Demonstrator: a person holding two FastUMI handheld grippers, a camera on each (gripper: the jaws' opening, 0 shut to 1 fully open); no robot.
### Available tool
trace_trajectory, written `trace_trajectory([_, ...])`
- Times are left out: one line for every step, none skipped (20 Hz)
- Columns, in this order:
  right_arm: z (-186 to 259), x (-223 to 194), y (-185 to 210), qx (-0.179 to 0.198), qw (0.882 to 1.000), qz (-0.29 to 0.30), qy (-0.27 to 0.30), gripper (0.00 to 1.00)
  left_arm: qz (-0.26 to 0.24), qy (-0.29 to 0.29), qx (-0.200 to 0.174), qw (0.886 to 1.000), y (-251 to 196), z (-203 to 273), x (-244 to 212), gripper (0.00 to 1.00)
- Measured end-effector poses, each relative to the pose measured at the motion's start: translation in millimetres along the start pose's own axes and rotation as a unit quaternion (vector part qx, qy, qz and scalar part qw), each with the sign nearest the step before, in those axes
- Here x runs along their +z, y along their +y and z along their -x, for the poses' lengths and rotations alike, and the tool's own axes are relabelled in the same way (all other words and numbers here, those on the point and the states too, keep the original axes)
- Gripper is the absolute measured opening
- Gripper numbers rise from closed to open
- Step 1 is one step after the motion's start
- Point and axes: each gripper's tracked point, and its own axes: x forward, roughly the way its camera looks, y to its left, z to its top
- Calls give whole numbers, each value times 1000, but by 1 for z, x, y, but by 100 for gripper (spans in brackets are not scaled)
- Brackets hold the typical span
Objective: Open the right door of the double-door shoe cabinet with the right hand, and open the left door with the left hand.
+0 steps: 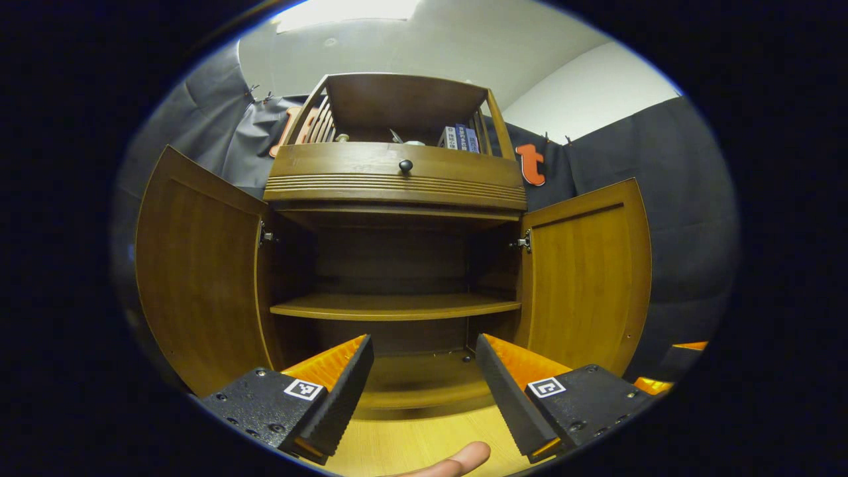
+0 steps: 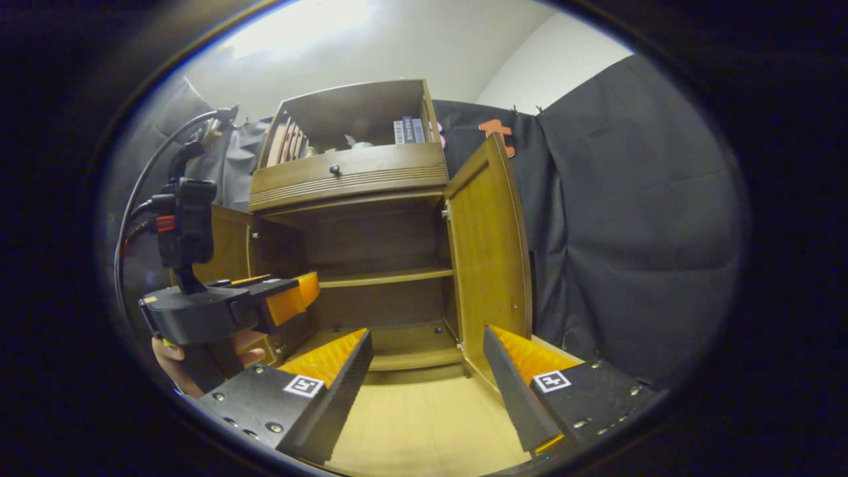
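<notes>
left gripper view: both doors stood swung wide; left gripper (image 1: pixel 424 391), released, faced the shoe cabinet (image 1: pixel 394 179) centre, left door (image 1: pixel 199 278) nearer.

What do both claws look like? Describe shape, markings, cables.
The left claw and right claw match: two wedge-shaped fingers with ribbed inner faces, each on a screwed plate bearing a square black-and-white marker. In the right gripper view, the left one has a black rounded body, upright mount and looping black cable.

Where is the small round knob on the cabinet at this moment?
In the left gripper view the knob sits in the middle of the drawer front, above the open compartment and its shelf, below the books.
</notes>
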Motion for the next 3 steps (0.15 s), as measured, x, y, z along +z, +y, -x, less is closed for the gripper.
trace_trajectory([1,-1,0,1,1000,-1,0,99,-1,0,0,1000,-1,1,0,97])
trace_trajectory([2,0,-1,1,1000,-1,-1,99,-1,0,0,1000,-2,1,0,97])
trace_trajectory([2,0,-1,2,1000,-1,-2,99,-2,-1,0,1000,-2,1,0,98])
